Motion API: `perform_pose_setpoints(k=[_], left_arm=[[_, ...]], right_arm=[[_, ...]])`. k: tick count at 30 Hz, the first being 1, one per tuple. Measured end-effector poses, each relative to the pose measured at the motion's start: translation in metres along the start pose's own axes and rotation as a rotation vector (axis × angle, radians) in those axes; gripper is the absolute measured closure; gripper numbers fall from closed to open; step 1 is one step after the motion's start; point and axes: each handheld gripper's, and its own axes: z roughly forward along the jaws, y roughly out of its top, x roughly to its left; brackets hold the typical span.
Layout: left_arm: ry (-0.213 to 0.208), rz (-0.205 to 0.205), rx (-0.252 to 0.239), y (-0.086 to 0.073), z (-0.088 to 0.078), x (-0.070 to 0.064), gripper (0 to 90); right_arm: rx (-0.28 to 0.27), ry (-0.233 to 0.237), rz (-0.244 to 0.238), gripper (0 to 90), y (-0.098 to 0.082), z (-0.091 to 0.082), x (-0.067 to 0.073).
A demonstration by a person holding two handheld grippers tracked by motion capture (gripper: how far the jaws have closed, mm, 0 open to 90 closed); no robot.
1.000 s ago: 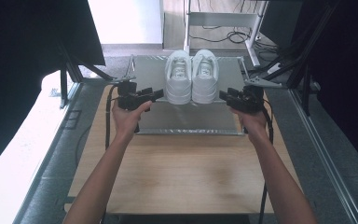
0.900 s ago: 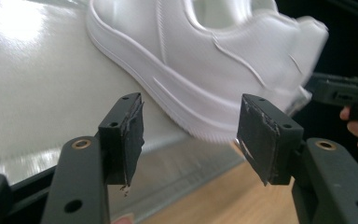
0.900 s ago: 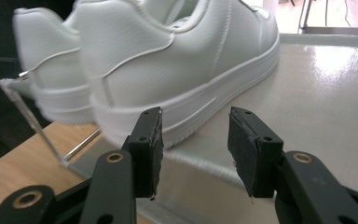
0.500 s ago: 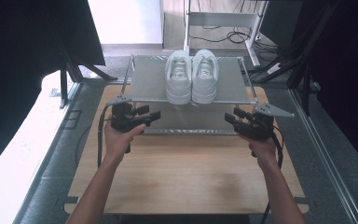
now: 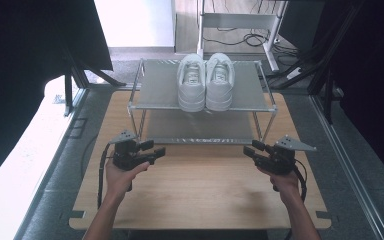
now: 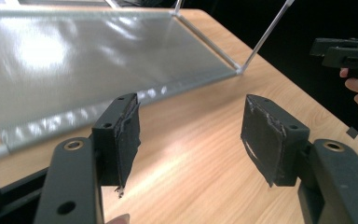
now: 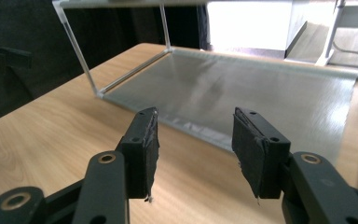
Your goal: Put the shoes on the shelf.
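Evidently little of the work remains: the pair of white shoes (image 5: pixel 205 81) stands side by side on the top shelf of the metal rack (image 5: pixel 150 100), well apart from both tools. Left gripper (image 5: pixel 156 149) and right gripper (image 5: pixel 247 150) hover low over the wooden table (image 5: pixel 195 195) before the rack. Each has just widened its jaws, which stand apart with nothing between them.

- A wooden table (image 5: pixel 200 195) fills the lower middle of the high view.
- Grey floor (image 5: pixel 350 150) flanks it.
- Black curtains (image 5: pixel 25 35) darken both upper corners.
- Bright light (image 5: pixel 132 22) falls at top centre.
- Cables (image 5: pixel 240 37) lie beneath a white stand (image 5: pixel 235 20).
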Motion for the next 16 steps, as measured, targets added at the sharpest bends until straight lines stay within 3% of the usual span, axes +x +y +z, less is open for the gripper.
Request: perform_pose_setpoints(k=[3, 6, 11, 14, 16], left_arm=[[-0.003, -0.021, 0.002, -0.009, 0.001, 0.003, 37.4], [0.002, -0.014, 0.006, -0.010, 0.000, 0.003, 37.2], [-0.014, -0.020, -0.002, -0.012, 0.002, 0.000, 37.2], [-0.014, -0.028, -0.003, -0.014, 0.001, 0.002, 36.6], [-0.007, -0.035, -0.003, -0.014, 0.000, 0.004, 35.6]], right_arm=[[0.040, -0.012, -0.014, 49.2, -0.009, 0.003, -0.001], [0.033, -0.011, 0.001, 48.9, -0.011, 0.005, -0.001], [0.015, -0.019, -0.031, 45.8, -0.012, 0.004, 0.001], [-0.002, -0.024, -0.011, 42.6, -0.014, 0.000, -0.001], [-0.003, -0.070, 0.001, 36.9, -0.017, -0.002, -0.004]])
